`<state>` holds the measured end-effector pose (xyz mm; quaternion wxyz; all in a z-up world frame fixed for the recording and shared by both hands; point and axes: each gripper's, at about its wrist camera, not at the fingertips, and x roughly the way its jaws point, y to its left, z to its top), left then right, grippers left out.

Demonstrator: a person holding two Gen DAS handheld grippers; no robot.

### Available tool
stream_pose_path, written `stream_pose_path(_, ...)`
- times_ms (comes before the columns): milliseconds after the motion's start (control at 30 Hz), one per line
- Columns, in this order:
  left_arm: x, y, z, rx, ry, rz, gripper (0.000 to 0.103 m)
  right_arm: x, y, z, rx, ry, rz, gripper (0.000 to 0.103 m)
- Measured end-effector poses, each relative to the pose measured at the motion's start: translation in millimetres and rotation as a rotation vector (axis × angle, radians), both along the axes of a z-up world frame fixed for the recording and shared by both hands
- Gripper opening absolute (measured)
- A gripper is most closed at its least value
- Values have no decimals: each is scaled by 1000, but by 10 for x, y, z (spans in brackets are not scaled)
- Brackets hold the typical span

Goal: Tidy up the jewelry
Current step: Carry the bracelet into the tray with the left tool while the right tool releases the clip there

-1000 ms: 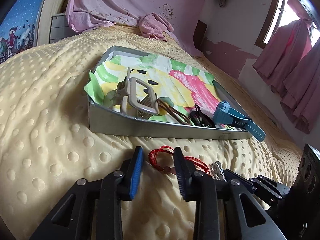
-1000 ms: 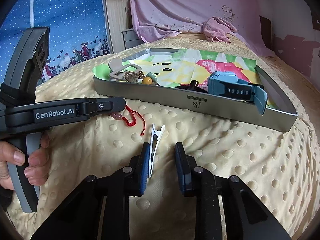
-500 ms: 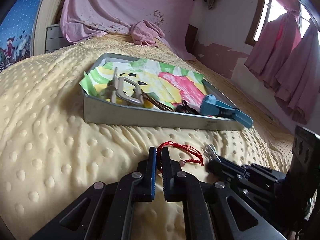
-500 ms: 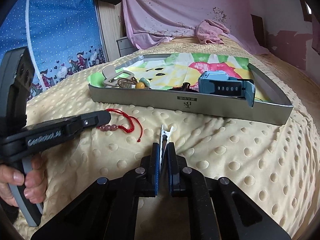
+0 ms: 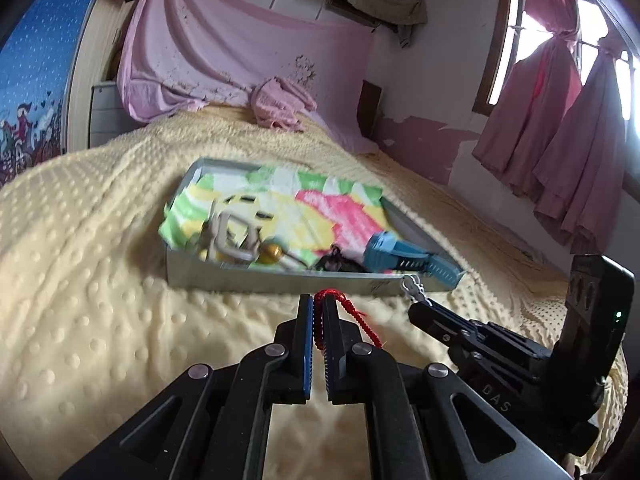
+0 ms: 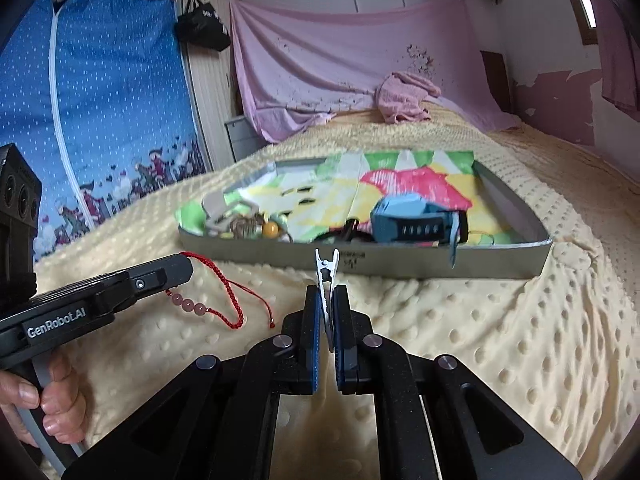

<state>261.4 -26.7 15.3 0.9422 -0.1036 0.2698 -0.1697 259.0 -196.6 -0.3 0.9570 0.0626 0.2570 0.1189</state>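
Observation:
My left gripper (image 5: 317, 307) is shut on a red cord bracelet (image 5: 352, 314) with pink beads and holds it above the yellow bedspread; the bracelet also hangs in the right wrist view (image 6: 218, 300). My right gripper (image 6: 327, 300) is shut on a silver hair clip (image 6: 326, 276), lifted off the bed; the clip shows in the left wrist view (image 5: 414, 288). A grey metal tray (image 5: 280, 280) lined with colourful paper lies just ahead. It holds a blue watch (image 6: 412, 224), a beige clip (image 5: 230, 236), an amber bead piece (image 6: 270, 229) and dark hair ties.
The tray (image 6: 440, 266) sits on a bumpy yellow bedspread (image 5: 80, 300). A pink towel (image 5: 280, 104) lies at the bed's head, under a pink sheet on the wall. Pink curtains (image 5: 560, 140) hang at the right; a blue patterned panel (image 6: 100, 120) stands left.
Both grippers have shut, the left on the red bracelet and the right on the hair clip, and have lifted them off the bedspread towards the tray.

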Motion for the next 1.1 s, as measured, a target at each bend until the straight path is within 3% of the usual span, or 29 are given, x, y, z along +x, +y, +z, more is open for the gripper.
stream_pose_path(367, 525, -151, 265, -30, -32, 54, 5, 273, -170, 339, 30, -89, -28, 5)
stream_pose_path(633, 1002, -214, 13, 16, 55, 76, 5, 703, -146, 239, 14, 16, 1, 5)
stream_pose_path(767, 1083, -234, -107, 19, 91, 70, 5, 810, -154, 115, 8, 66, -11, 5)
stream_pose_path(1100, 1085, -286, -218, 34, 119, 65, 5, 863, -42, 12, -76, 93, -2, 5)
